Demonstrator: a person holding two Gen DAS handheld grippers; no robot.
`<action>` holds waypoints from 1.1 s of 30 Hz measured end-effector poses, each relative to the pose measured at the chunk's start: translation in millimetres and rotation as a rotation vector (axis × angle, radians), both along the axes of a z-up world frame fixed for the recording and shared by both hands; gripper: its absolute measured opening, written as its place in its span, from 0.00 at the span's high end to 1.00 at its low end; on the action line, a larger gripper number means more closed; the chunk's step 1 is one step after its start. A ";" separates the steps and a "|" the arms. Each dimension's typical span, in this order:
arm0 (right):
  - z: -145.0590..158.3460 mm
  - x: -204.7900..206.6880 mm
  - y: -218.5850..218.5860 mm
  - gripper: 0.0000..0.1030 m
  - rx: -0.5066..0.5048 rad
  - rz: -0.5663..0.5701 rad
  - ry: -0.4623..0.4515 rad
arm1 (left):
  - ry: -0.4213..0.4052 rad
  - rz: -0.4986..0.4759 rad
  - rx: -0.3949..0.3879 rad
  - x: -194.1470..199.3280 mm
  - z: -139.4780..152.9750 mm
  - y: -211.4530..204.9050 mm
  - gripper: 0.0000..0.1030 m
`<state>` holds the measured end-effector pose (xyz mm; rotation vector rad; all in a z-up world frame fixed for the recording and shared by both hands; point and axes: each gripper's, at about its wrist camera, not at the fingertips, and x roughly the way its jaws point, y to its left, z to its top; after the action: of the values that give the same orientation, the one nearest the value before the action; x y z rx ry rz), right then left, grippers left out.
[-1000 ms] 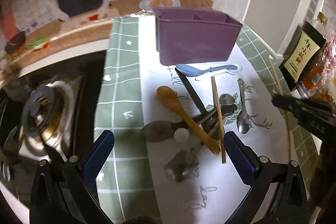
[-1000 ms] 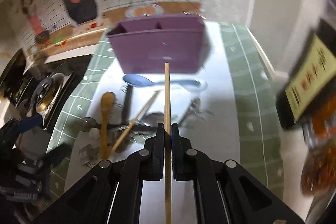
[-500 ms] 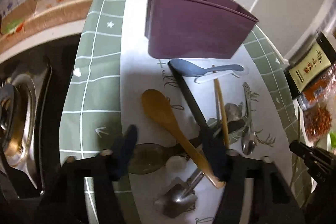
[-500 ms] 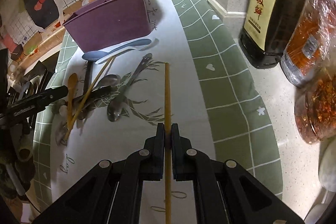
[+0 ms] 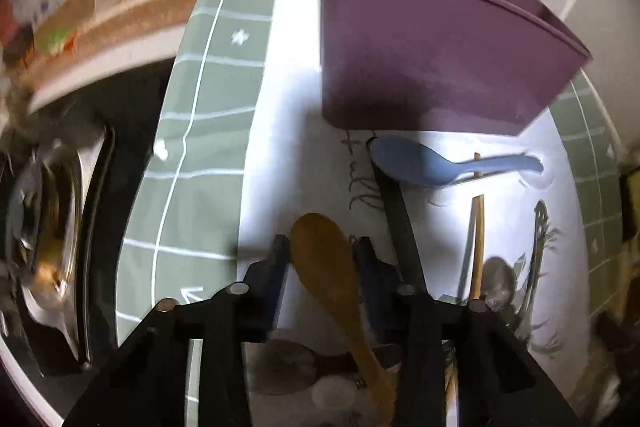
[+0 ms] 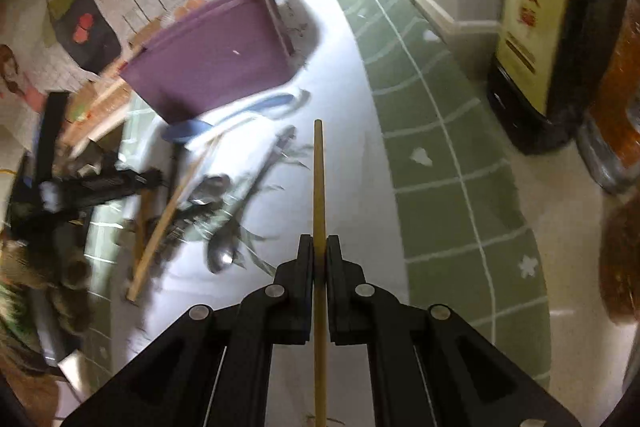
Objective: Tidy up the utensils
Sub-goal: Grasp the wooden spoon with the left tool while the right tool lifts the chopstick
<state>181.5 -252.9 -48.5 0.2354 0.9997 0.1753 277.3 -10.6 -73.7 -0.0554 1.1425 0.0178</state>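
Note:
A purple utensil holder [image 5: 432, 51] stands at the far end of a white mat; it also shows in the right wrist view [image 6: 216, 55]. My left gripper [image 5: 322, 251] has its fingers on both sides of the bowl of a wooden spoon [image 5: 328, 267] lying in the utensil pile. A blue spoon [image 5: 436, 165], a chopstick [image 5: 476, 251] and metal spoons [image 5: 500, 279] lie beside it. My right gripper [image 6: 319, 247] is shut on a second wooden chopstick [image 6: 319, 187], held above the mat to the right of the pile.
A green checked cloth [image 6: 440, 155] lies under the white mat. A dark sauce bottle [image 6: 548, 27] and a packet [image 6: 616, 99] stand at the right. A gas stove [image 5: 48, 227] sits at the left.
My left gripper dropped towards the pile and narrowed around the wooden spoon's bowl. My right gripper swung right and away from the holder, keeping the chopstick.

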 end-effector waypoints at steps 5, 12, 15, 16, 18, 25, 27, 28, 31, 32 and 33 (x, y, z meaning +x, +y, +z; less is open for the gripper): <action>19.9 -1.2 5.0 0.94 -0.008 0.012 -0.038 | -0.102 -0.054 -0.100 -43.4 26.0 13.8 0.68; 48.4 -12.3 22.2 0.94 -0.059 0.073 -0.098 | -0.280 -0.132 -0.140 -102.2 88.6 23.0 0.70; 59.0 -15.4 30.8 0.94 -0.086 0.090 -0.121 | -0.313 -0.150 -0.150 -112.5 105.3 21.0 0.92; 61.4 -16.0 32.3 0.94 -0.091 0.095 -0.127 | -0.320 -0.152 -0.151 -110.5 108.8 20.5 0.93; 66.6 -16.3 35.5 0.94 -0.100 0.099 -0.139 | -0.339 -0.162 -0.139 -109.9 114.6 18.1 0.93; 73.6 -18.2 38.4 0.94 -0.115 0.108 -0.152 | -0.347 -0.167 -0.164 -111.8 121.0 22.1 0.95; 74.4 -17.9 36.3 0.94 -0.111 0.104 -0.153 | -0.351 -0.168 -0.162 -112.7 123.1 22.5 0.95; 75.3 -17.7 35.2 0.94 -0.110 0.101 -0.154 | -0.353 -0.170 -0.164 -113.1 123.8 22.5 0.96; 80.0 -18.0 33.4 0.94 -0.109 0.098 -0.165 | -0.368 -0.178 -0.176 -114.5 132.3 24.1 0.96; 82.3 -18.3 33.5 0.94 -0.109 0.100 -0.170 | -0.373 -0.181 -0.181 -114.8 135.1 24.4 0.96; 84.6 -18.4 34.1 0.94 -0.110 0.101 -0.177 | -0.379 -0.185 -0.191 -115.6 138.8 25.7 0.96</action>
<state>163.1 -218.8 36.1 0.0668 0.8431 0.2287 161.7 15.1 65.1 -0.1178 0.7640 -0.2569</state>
